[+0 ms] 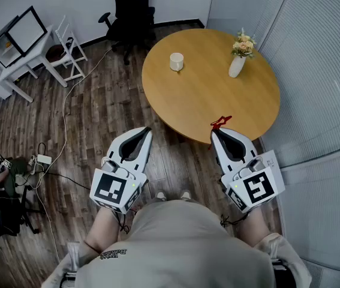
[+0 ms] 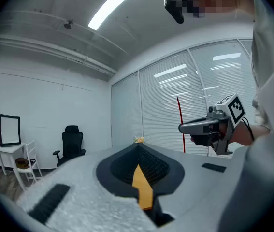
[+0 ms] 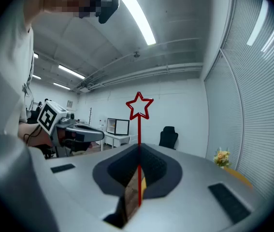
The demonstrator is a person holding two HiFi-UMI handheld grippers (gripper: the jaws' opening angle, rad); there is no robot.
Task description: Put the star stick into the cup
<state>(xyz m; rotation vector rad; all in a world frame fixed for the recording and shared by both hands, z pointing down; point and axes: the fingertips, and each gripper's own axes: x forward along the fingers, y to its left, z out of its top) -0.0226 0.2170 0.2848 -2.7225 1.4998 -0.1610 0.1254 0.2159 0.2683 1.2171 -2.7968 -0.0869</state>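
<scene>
A thin red star stick (image 3: 138,129) stands between the jaws of my right gripper (image 3: 137,151), which is shut on it; its star head (image 1: 220,122) shows just past that gripper (image 1: 219,132) at the near edge of the round wooden table (image 1: 211,95). The white cup (image 1: 176,61) stands on the far left part of the table, well away from both grippers. My left gripper (image 1: 143,132) hovers over the floor left of the table, shut with nothing in it (image 2: 137,151). From the left gripper view I see the stick (image 2: 180,124) rising above the right gripper.
A white vase with flowers (image 1: 239,55) stands on the table's far right. A black office chair (image 1: 131,14) is behind the table, and a white desk (image 1: 23,50) with a white chair (image 1: 68,50) at far left. Cables (image 1: 62,131) trail across the wood floor. Blinds run along the right.
</scene>
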